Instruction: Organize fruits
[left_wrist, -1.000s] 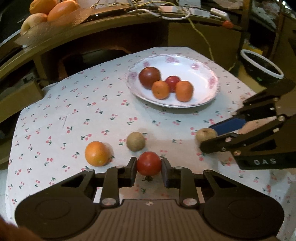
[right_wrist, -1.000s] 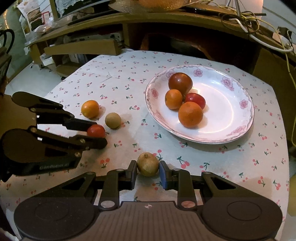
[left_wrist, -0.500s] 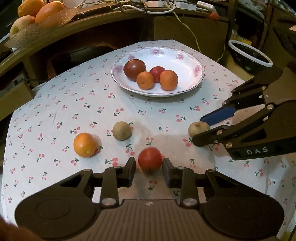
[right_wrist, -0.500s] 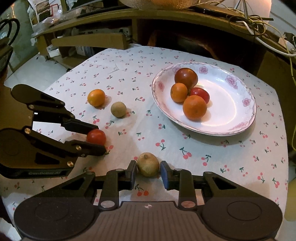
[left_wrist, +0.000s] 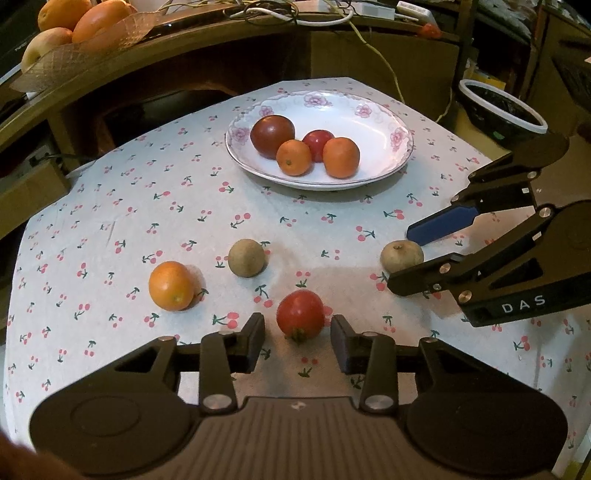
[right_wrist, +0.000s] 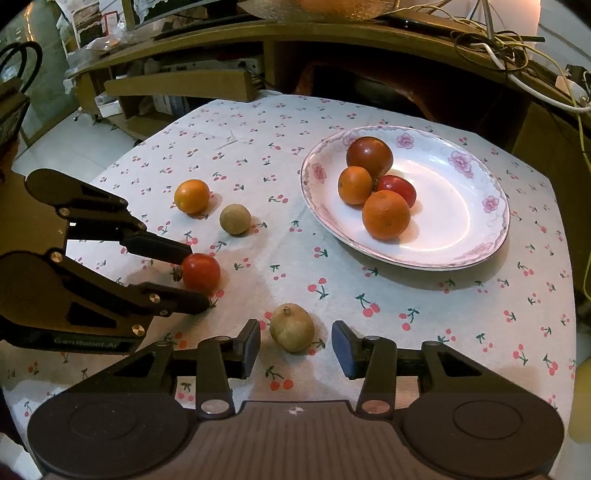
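My left gripper (left_wrist: 297, 341) is open, with a red tomato (left_wrist: 300, 314) lying on the cloth just ahead of its jaws. My right gripper (right_wrist: 295, 343) is open, with a tan round fruit (right_wrist: 291, 327) lying between its fingertips. An orange (left_wrist: 171, 285) and a second tan fruit (left_wrist: 246, 257) lie on the cloth to the left. A white flowered plate (left_wrist: 384, 122) at the back holds a dark tomato (left_wrist: 272, 135), a red tomato and two oranges. In the right wrist view the left gripper (right_wrist: 192, 275) straddles the red tomato (right_wrist: 200, 272).
The table wears a white cherry-print cloth (left_wrist: 110, 206). A wooden shelf behind carries a basket of fruit (left_wrist: 74, 22) and cables. A black bin with a white rim (left_wrist: 502, 107) stands off the table's right side.
Both grippers have opened and drawn back. The red tomato and the tan fruit, held a second ago, now rest on the cloth.
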